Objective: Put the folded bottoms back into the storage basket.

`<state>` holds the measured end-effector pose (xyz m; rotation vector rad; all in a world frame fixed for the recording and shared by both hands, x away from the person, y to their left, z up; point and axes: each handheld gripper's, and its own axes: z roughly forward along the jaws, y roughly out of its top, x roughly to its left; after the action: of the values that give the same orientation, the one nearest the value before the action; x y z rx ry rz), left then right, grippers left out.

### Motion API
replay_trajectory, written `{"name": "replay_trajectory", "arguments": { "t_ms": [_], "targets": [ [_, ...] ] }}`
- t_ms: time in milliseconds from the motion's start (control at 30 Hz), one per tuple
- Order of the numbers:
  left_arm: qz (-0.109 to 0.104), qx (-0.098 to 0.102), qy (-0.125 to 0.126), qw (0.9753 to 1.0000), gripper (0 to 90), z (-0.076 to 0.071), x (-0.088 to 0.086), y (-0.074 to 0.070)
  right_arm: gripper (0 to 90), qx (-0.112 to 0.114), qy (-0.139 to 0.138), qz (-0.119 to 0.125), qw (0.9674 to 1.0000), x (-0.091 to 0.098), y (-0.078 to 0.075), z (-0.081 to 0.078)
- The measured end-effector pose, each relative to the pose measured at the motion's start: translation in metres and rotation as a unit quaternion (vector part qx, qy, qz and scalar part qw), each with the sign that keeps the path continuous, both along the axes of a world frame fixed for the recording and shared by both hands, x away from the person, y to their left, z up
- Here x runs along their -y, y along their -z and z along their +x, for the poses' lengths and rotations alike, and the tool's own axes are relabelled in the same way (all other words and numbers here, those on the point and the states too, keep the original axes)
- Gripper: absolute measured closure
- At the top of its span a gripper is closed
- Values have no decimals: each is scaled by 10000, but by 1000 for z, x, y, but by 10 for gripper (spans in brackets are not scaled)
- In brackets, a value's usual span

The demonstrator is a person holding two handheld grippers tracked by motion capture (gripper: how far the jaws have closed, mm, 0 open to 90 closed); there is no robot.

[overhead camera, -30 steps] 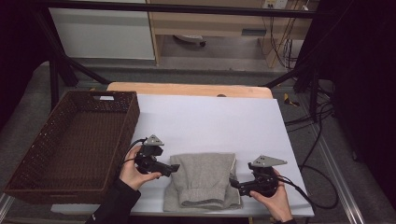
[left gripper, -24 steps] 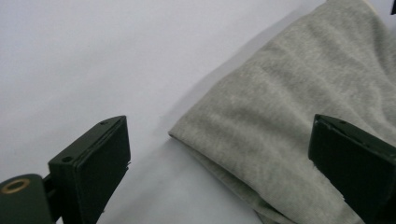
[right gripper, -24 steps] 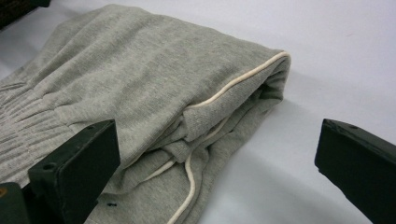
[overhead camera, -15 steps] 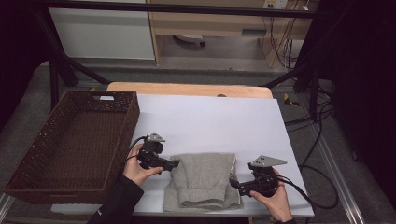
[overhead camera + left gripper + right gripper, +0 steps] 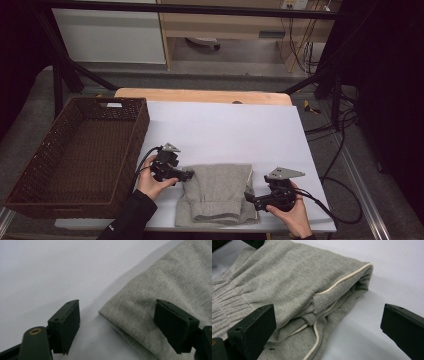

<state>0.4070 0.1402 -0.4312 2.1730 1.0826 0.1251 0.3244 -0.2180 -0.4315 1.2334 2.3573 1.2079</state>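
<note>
High view is showing a folded grey sweatshirt-type garment lying at the bottom centre of the frame on the white table, w/ a wicker basket sitting at the left, well apart from it. Left gripper is sitting at the garment's upper-left corner, right gripper at its lower-right edge.

Left gripper view: jaws are straddling the folded corner, and they've just been closing in, but the pads aren't pressing cloth yet, so released for now. Right gripper view: jaws are standing wide w/ the piped edge and drawstring between them, also not clamping anything.

Imo the step in hand is getting a grip on both sides, prob to lift or fold it again. Next move is needing both jaws to bite through all the layers, not just the top one.

Hard to tell: what garment it is exactly, how many layers are stacked, and the bottom hem is getting close to the table's front edge.
</note>
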Motion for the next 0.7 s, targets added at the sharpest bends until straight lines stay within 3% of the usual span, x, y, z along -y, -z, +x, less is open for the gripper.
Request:
{"name": "replay_trajectory", "arguments": {
  "t_ms": [233,533,700],
  "targets": [
    [41,-93,15,9999,281,2,3,5,6,-9,-4,16,10000,-1,1,0],
    [114,-33,81,9999,353,2,10,8,6,-15,-19,12,10000,-1,1,0],
    [79,-54,117,9999,441,0,11,8,6,-37,-10,5,10000,-1,1,0]
  ]
}}
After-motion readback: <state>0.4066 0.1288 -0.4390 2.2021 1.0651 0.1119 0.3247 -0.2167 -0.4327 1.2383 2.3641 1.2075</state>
